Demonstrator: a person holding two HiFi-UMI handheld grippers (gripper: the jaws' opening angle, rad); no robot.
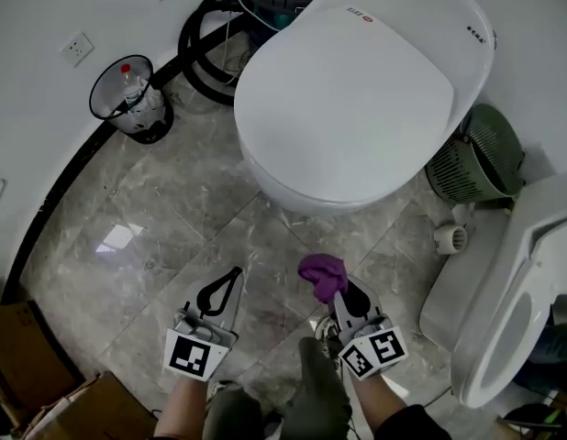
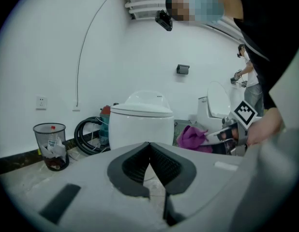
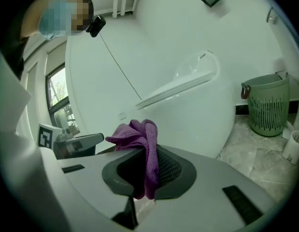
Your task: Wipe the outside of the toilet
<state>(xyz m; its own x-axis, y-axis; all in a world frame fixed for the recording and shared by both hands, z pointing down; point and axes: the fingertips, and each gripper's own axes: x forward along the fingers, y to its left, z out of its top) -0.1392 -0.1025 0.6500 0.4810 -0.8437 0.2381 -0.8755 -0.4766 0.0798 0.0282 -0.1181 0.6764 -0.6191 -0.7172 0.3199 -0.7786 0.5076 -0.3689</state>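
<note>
- Toilet (image 1: 357, 90), white with its lid down, fills the upper middle of the head view; its rounded front points toward the bottom of the frame.
- A purple cloth (image 1: 322, 275) is bunched up just below the toilet's front edge, with a strip of grey marble floor (image 1: 173, 227) showing between the two.
- The right gripper (image 1: 348, 301), at the lower centre-right, is clamped on that cloth. In the right gripper view the cloth (image 3: 142, 144) hangs pinched between the dark pads, with the toilet's white bowl (image 3: 188, 81) close behind it.
- The left gripper (image 1: 230, 276), at the lower centre-left, is closed with nothing in it. In the left gripper view its pads meet at their tips (image 2: 149, 145), and the toilet (image 2: 142, 124) stands beyond them.
- A black mesh bin (image 1: 127, 94) sits against the wall at the upper left.
- A coiled black hose (image 1: 203, 49) lies just left of the toilet's back.
- A green basket (image 1: 476, 154) stands at the toilet's right side.
- A second toilet (image 1: 504, 328) with its seat raised is at the lower right edge.
</note>
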